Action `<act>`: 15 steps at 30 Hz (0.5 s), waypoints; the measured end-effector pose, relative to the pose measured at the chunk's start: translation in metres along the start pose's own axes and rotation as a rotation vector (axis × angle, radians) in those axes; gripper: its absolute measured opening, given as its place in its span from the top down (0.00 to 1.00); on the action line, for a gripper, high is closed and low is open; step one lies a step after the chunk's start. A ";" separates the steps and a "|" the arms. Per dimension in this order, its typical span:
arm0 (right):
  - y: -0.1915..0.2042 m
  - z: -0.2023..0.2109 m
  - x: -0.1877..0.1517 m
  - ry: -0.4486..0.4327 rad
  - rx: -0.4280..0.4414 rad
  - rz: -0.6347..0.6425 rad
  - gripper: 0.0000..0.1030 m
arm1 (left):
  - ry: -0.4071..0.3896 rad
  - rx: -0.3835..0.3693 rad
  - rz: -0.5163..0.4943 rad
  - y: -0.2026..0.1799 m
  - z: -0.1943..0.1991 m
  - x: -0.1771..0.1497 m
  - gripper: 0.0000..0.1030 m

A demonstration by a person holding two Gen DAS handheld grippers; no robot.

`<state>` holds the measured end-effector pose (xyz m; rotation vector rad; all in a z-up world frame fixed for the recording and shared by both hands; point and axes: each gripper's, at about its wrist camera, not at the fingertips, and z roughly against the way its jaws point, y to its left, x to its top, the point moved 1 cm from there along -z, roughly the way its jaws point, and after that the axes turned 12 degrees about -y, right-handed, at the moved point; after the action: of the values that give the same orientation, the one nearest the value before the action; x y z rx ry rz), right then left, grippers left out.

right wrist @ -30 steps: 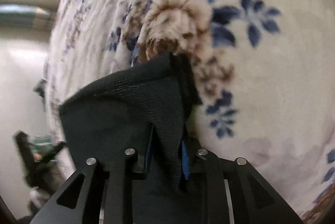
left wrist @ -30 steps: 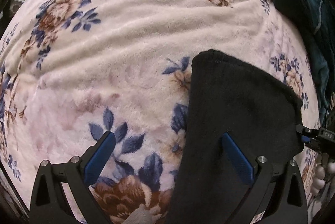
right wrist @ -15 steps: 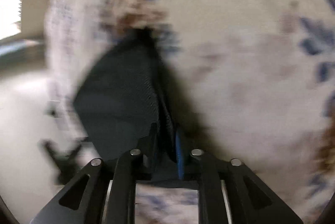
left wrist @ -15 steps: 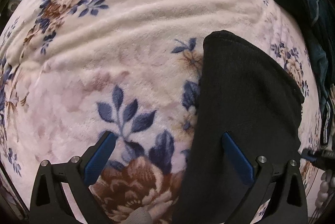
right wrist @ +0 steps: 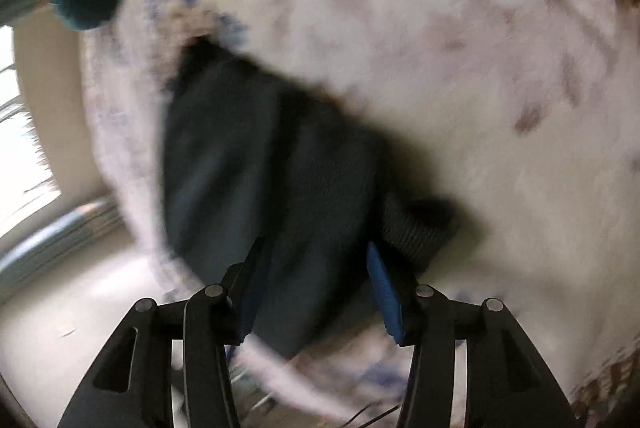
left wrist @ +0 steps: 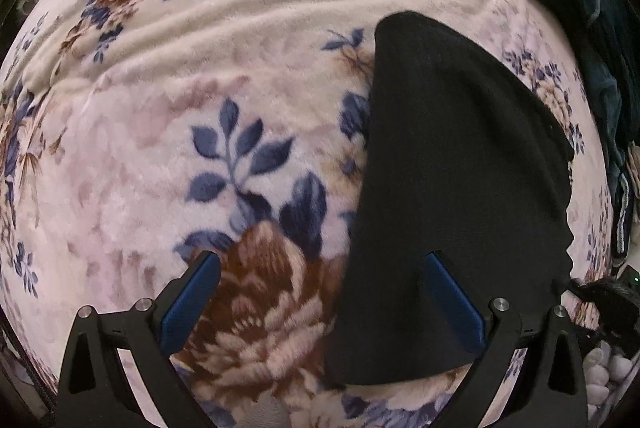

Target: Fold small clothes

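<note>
So where I'm at with this one: the black garment (left wrist: 452, 196) is lying on the floral blanket (left wrist: 240, 88) and from my left wrist view it already looks doubled over, a fairly tidy slab with one rounded end pointing away from me and a ribbed cuff or hem poking out at the side in the right wrist view. My right gripper (right wrist: 316, 284) is spreading its jaws right now, the cloth sits between the blue pads but they don't look to be pinching it anymore, so I'd call that a let-go in progress after laying a fold down. That view is pretty smeared though, so take the edges with a grain of salt. My left gripper (left wrist: 320, 300) is wide apart and holding nothing, one pad over the blanket, the other over the near end of the garment. My guess is one fold is done and there's at least one more to go, maybe a crosswise one, plus tucking that stray ribbed bit in. There's also a teal fabric heap (left wrist: 580, 8) near the blanket's far edge, untouched.
</note>
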<state>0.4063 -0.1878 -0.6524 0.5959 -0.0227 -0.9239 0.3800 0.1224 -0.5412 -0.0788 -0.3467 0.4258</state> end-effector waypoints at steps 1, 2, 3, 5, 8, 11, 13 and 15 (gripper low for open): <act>-0.001 -0.003 -0.002 -0.026 -0.021 -0.012 0.75 | 0.003 -0.001 0.000 -0.003 0.000 0.000 0.00; -0.001 -0.002 -0.005 -0.047 -0.018 -0.021 0.94 | 0.001 -0.002 0.002 -0.003 0.001 -0.001 0.00; 0.002 0.003 -0.009 -0.063 -0.018 -0.022 0.94 | -0.002 -0.005 0.002 -0.004 0.003 -0.002 0.00; 0.011 0.020 -0.018 -0.095 -0.030 0.006 0.94 | -0.008 -0.008 -0.002 -0.005 0.006 -0.004 0.00; 0.012 0.034 -0.029 -0.056 -0.091 0.060 0.93 | 0.004 -0.010 0.005 -0.001 0.006 -0.006 0.00; -0.001 0.025 -0.034 0.020 -0.129 0.039 0.86 | 0.003 -0.013 0.022 0.003 0.010 -0.006 0.00; -0.008 0.022 -0.035 0.034 -0.085 -0.016 0.83 | -0.004 -0.010 0.021 0.005 0.013 -0.008 0.00; -0.011 0.015 -0.032 0.014 -0.059 -0.060 0.77 | -0.001 -0.004 0.017 0.007 0.013 -0.009 0.00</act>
<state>0.3744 -0.1761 -0.6376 0.5504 0.0356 -0.9749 0.3647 0.1254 -0.5325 -0.0860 -0.3485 0.4423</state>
